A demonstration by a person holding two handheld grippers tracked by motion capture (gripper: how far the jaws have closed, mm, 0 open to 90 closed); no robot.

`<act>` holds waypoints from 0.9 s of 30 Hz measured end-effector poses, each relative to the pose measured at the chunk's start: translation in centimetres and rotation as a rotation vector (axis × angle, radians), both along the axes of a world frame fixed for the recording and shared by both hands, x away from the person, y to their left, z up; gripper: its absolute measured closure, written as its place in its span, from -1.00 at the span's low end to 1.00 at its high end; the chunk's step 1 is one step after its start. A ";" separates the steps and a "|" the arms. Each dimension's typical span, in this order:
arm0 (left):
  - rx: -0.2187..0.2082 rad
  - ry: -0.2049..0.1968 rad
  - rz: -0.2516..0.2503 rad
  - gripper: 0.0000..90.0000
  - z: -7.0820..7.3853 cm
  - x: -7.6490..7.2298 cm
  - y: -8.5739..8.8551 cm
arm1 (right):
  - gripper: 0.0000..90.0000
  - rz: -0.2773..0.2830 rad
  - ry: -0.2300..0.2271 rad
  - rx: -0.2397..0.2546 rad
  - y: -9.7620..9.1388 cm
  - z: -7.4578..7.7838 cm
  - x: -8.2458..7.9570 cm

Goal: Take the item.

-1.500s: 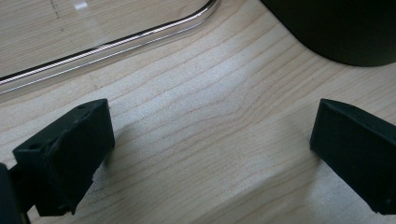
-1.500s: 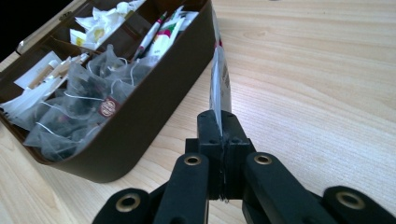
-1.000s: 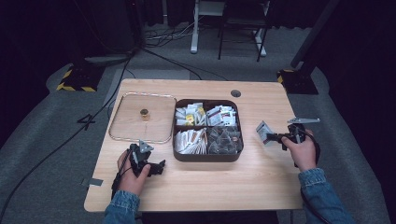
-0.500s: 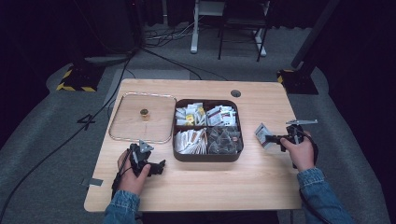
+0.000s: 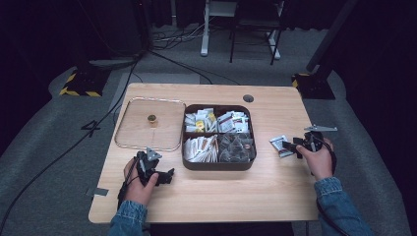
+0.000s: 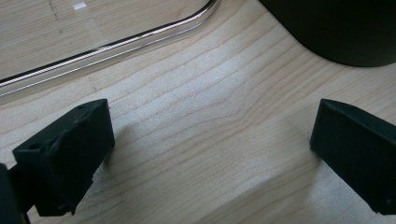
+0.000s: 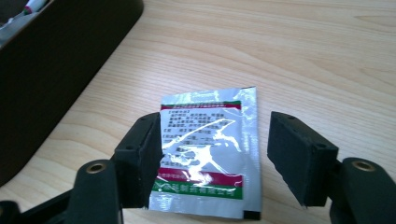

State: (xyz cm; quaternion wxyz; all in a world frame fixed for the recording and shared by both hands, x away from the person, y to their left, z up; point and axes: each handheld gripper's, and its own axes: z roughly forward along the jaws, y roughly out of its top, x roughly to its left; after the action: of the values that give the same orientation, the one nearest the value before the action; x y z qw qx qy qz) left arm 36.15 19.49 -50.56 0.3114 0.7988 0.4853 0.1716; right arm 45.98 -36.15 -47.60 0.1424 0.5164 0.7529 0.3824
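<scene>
Fingers [image 7: 149,154] of right gripper [image 7: 215,156] just opened, silver sachet [image 7: 205,158], small unreadable print

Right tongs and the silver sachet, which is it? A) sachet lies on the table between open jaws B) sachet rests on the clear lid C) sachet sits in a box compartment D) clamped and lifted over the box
A. In the right gripper view the silver sachet lies flat on the wooden table between the jaws of the right tongs, which have just been opening, beside the dark box.
</scene>
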 end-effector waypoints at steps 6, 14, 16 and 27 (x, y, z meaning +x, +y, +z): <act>0.000 0.000 0.000 -1.00 0.0 0.0 0.0 | -0.25 -0.011 -0.025 0.013 -0.5 0.6 -0.2; 0.000 0.000 0.000 -1.00 0.0 0.0 0.0 | -0.29 0.057 -0.066 0.051 0.4 2.5 -1.2; 0.000 0.000 -0.002 -1.00 0.0 0.0 0.0 | -0.29 0.099 -0.089 0.072 0.8 3.0 -1.6; 0.001 -0.002 -0.013 -1.00 0.0 -0.3 0.2 | -0.28 0.219 -0.119 0.080 2.5 4.8 -4.3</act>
State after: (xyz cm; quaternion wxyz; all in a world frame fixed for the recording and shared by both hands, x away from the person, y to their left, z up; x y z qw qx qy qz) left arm 35.86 19.64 -50.57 0.3126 0.8019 0.4798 0.1704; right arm 41.66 -33.60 -42.80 0.1238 0.4129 0.7791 0.4553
